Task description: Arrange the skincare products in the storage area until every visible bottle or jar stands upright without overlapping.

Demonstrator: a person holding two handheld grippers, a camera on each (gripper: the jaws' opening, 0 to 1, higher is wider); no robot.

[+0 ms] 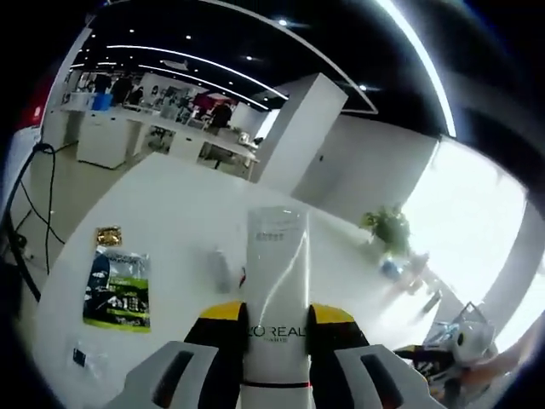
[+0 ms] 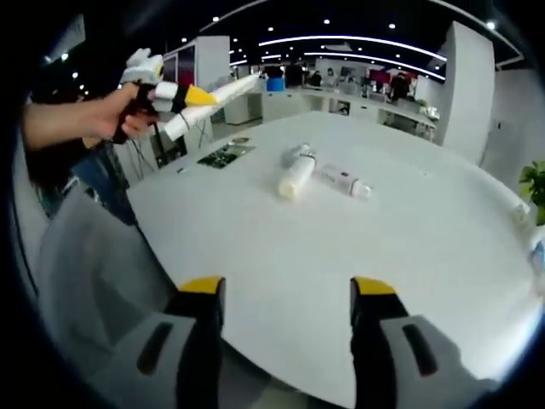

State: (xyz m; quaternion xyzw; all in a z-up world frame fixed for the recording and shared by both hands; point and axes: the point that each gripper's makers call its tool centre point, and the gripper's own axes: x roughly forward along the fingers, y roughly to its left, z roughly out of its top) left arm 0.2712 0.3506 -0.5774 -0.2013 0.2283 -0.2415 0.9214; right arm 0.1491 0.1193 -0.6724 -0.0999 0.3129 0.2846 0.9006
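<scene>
A white L'Oreal tube [image 1: 277,281] sticks out forward between the yellow-tipped jaws of my left gripper [image 1: 277,319], which is shut on it. In the right gripper view the same left gripper [image 2: 166,95] hangs in a person's hand at the upper left, above the table edge, with the tube [image 2: 221,92] pointing right. My right gripper [image 2: 285,294] is open over the near part of the white table [image 2: 341,256] and holds nothing. Beyond it lie a white bottle [image 2: 296,177], a clear bottle with a red band [image 2: 343,181] and a small grey one [image 2: 298,153], all on their sides.
A green and black packet [image 1: 117,290] lies flat at the table's left, with a small gold item [image 1: 107,234] past it. The packet [image 2: 226,153] sits near the far left edge in the right gripper view. A potted plant [image 2: 535,183] stands off the right side.
</scene>
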